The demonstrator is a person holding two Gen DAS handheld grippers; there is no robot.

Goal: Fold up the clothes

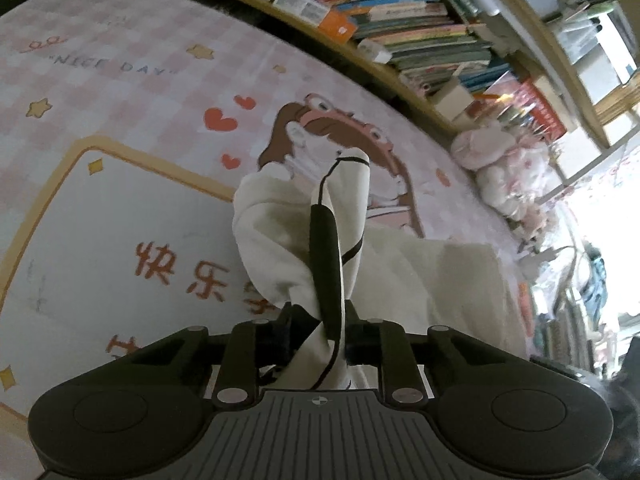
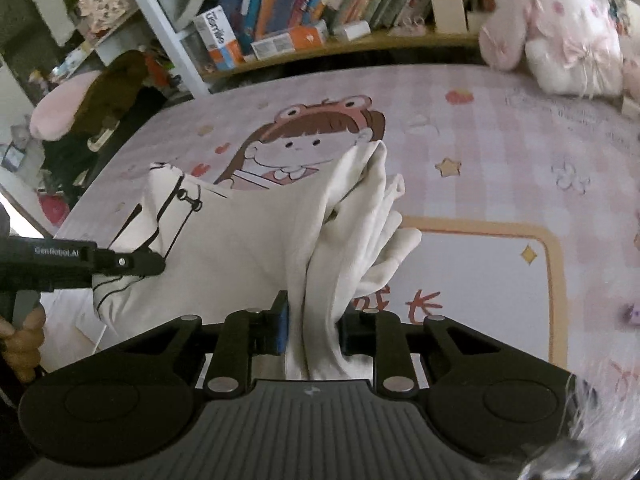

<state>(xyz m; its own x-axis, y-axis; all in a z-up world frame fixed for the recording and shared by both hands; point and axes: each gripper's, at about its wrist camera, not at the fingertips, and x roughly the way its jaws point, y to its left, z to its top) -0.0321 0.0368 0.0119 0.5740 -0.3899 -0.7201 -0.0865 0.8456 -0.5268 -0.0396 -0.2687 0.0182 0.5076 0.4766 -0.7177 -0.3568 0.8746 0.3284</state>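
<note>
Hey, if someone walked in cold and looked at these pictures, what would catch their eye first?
Probably the cream garment, held up over the bed with a gripper clamped on each end: the left gripper and the right gripper. Next, the pink bedsheet with its cartoon girl, and the crowded bookshelf behind.

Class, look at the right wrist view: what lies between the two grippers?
Only the cream garment spans between the left gripper and the right gripper, both clamped on it; the right wrist view shows this.
</note>
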